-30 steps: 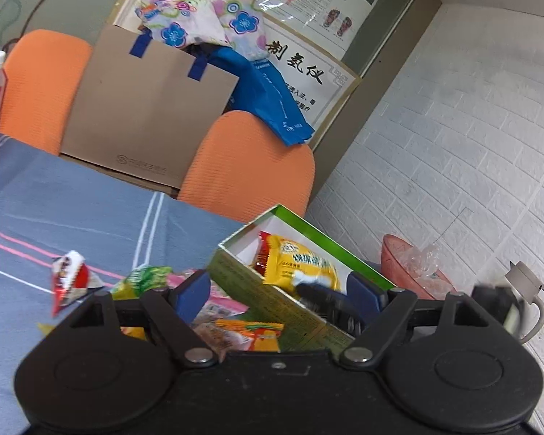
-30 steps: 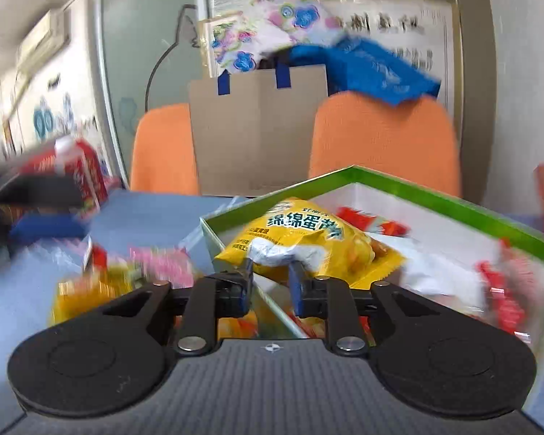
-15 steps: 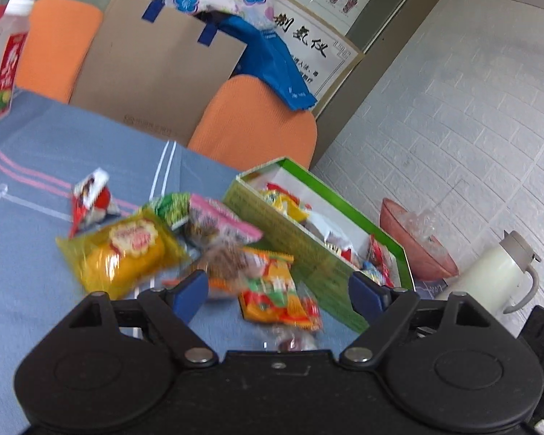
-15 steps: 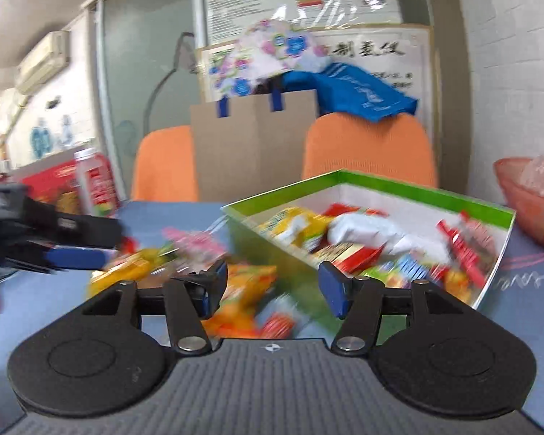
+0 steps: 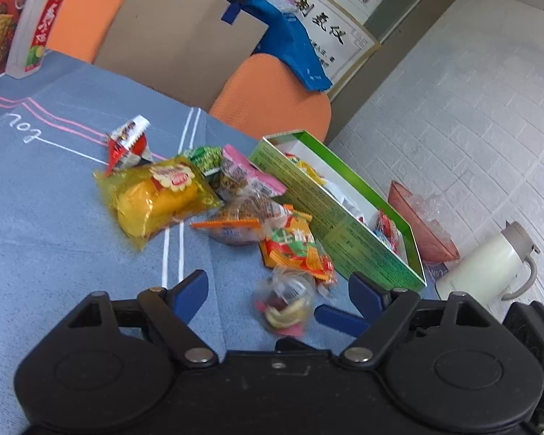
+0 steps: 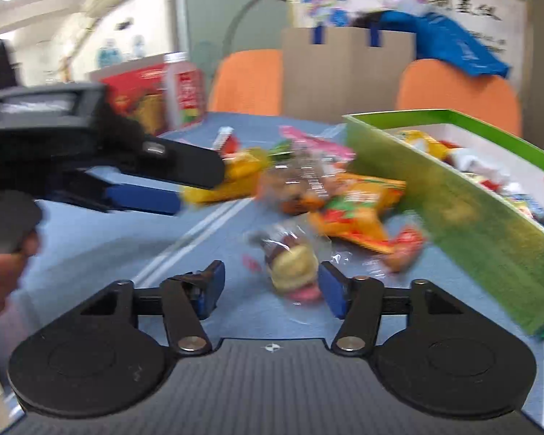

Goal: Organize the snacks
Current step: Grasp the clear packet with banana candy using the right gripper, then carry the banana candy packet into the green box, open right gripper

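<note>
Bright, even indoor light in both views, with a ceiling glow at the top left of the right wrist view, far above the green box point(image 6: 464, 199), and only soft shadows on the blue cloth point(image 5: 54, 188). Left wrist view fairly sharp, slightly smeared at the clear packet point(image 5: 284, 302) near the box point(image 5: 330, 214). Right wrist view heavily motion-blurred around the box; strong fisheye bending at the edges.
</note>
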`<state>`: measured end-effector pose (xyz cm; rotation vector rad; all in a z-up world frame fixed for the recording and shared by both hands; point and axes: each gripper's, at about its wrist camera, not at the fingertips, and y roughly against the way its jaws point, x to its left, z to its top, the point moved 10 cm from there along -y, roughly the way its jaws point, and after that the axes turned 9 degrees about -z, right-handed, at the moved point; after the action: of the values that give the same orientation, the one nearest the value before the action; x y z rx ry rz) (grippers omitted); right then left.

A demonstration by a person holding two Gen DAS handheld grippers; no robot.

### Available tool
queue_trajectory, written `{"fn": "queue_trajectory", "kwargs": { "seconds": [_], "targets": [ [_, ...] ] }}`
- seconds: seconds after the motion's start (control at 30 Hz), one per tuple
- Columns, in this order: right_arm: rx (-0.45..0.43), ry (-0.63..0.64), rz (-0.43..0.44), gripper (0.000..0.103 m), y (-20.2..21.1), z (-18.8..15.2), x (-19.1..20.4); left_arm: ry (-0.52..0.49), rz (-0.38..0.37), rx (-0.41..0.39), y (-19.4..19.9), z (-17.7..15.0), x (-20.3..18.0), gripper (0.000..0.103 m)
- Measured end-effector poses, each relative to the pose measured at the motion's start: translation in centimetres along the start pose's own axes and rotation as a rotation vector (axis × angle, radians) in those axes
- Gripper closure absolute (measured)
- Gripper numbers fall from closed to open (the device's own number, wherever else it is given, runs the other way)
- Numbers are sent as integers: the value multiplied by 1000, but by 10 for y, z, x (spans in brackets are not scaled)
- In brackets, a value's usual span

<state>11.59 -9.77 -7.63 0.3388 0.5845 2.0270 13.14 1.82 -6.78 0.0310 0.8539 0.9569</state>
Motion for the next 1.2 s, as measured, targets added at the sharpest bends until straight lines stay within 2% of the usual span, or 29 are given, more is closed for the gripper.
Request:
{"fn": "queue_trajectory", "kwargs": {
  "seconds": [0.07, 0.3, 0.47, 0.67, 0.77, 0.8, 0.87, 0.93, 1.03, 1.2],
  "targets": [
    [-22, -1, -31, 3, 8, 0, 0, -6, -5, 22, -6, -6, -1, 0],
    [1, -38, -51, 3, 9, -3, -6, -13, -23, 57, -30, -2, -3, 0],
    [20, -87, -20, 3, 2, -4, -2, -12, -30, 102, -39, -9, 0, 0],
    [45, -117, -15, 4, -7, -6, 0, 46, -42, 78, -40, -12, 9, 0],
    [52, -136, -7, 11, -10, -5, 0, 43, -51, 84, -43, -15, 9, 0],
    [54, -139, -8, 14, -10, -6, 0, 53, -70, 85, -44, -16, 8, 8],
    [61, -141, -6, 36, -13, -7, -1, 55, -80, 76, -42, -17, 6, 13],
    [58, -130, -20, 45, -12, -7, -2, 44, -79, 65, -38, -16, 2, 25],
    [47, -135, -15, 46, -7, -5, -3, 17, -77, 55, -36, -14, -9, 25],
    [-26, -139, -69, 46, 12, 7, -16, -43, -119, 47, -44, 1, -39, 25]
  ]
}}
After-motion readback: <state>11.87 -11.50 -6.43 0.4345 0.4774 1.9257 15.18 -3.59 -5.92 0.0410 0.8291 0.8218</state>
